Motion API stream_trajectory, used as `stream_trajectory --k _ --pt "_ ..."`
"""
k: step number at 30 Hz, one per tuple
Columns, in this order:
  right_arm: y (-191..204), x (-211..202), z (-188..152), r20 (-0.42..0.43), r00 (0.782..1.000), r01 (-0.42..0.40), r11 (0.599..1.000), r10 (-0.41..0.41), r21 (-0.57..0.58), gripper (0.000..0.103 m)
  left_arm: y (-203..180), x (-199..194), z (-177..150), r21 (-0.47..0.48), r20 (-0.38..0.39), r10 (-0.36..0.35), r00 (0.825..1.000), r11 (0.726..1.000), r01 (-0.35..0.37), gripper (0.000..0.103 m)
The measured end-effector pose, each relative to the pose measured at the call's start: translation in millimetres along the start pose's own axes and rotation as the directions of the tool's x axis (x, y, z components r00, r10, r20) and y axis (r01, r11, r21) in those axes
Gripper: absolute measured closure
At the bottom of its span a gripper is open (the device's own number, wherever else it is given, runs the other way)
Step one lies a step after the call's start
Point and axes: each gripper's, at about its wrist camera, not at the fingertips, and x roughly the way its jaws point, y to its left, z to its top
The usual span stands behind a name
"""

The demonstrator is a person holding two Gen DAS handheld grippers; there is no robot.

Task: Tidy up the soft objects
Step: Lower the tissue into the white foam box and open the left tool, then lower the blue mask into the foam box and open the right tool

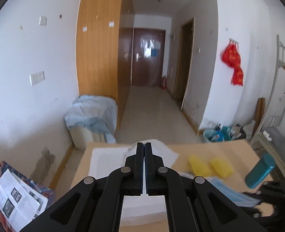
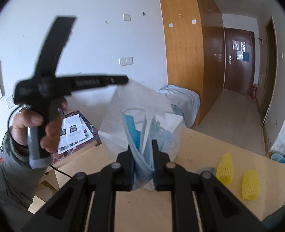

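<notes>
My right gripper (image 2: 143, 147) is shut on a bundle of blue face masks (image 2: 140, 133), held upright over the wooden table (image 2: 200, 145). Just behind the masks hangs a thin white bag (image 2: 142, 96). Its top edge is pinched by my left gripper (image 2: 126, 80), which a hand holds up at the left. In the left wrist view the left gripper (image 1: 144, 144) is shut, with the white bag (image 1: 161, 150) at its tips and the masks (image 1: 231, 191) low on the right. Two yellow foam nets (image 1: 198, 165) (image 2: 224, 169) lie on the table (image 1: 210, 150).
A teal case (image 1: 261, 171) stands at the table's right end. A flat white box (image 1: 107, 158) lies at its left end. Papers (image 2: 75, 131) cover a low side table on the left. A bundle under blue sheets (image 1: 92, 114) sits by the wardrobe, and a blue basin (image 1: 212, 135) on the floor.
</notes>
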Motion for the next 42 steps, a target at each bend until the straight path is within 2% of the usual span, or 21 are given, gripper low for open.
stream_trajectory --k 8,14,17,22,26,33,34,36,38,40,42 --pt "-4.1 -1.0 -2.1 -0.013 1.000 0.010 1.000 -0.009 0.016 0.085 5.4 34.7 -18.4 -0.014 -0.118 -0.005 0.993 1.000 0.003 0.102" --pt "-4.7 2.7 3.2 -0.018 1.000 0.013 1.000 -0.012 0.017 0.085 10.7 57.5 -30.4 -0.002 -0.185 0.052 0.981 0.999 -0.053 0.102" --pt "-5.8 3.2 2.5 -0.020 1.000 0.016 1.000 -0.016 0.019 0.085 12.0 70.1 -35.8 0.004 -0.220 0.054 0.974 0.999 -0.054 0.102" --pt "-6.7 3.9 1.3 -0.026 0.999 0.029 0.999 -0.029 0.025 0.085 9.6 79.0 -42.0 0.014 -0.242 0.069 0.968 0.998 -0.068 0.102" --pt "-5.9 5.3 3.1 -0.028 0.999 0.035 0.999 -0.034 0.031 0.085 12.4 85.4 -47.4 0.015 -0.282 0.078 0.956 0.997 -0.077 0.102" --pt "-3.1 6.0 1.5 -0.028 0.999 0.032 0.999 -0.032 0.027 0.085 14.2 80.5 -46.8 -0.011 -0.276 0.073 0.958 0.997 -0.079 0.100" --pt "-3.4 5.7 1.4 -0.027 0.999 0.033 0.999 -0.032 0.028 0.085 12.4 78.9 -46.7 -0.002 -0.274 0.085 0.958 0.996 -0.089 0.096" --pt "-4.7 5.6 1.6 -0.026 0.999 0.035 0.999 -0.034 0.030 0.085 8.1 74.2 -46.7 0.018 -0.268 0.110 0.957 0.994 -0.109 0.078" --pt "-4.6 5.6 1.1 -0.024 0.999 0.037 0.999 -0.036 0.030 0.085 6.4 63.8 -47.0 0.014 -0.236 0.118 0.965 0.993 -0.118 0.027" --pt "-4.5 4.9 0.4 -0.022 0.999 0.035 0.999 -0.034 0.031 0.085 5.6 48.5 -46.9 0.005 -0.168 0.136 0.976 0.991 -0.137 0.011" --pt "-4.5 5.2 -0.3 -0.022 0.999 0.038 0.999 -0.038 0.031 0.085 3.0 32.7 -46.9 0.016 -0.108 0.154 0.982 0.988 -0.153 0.010"
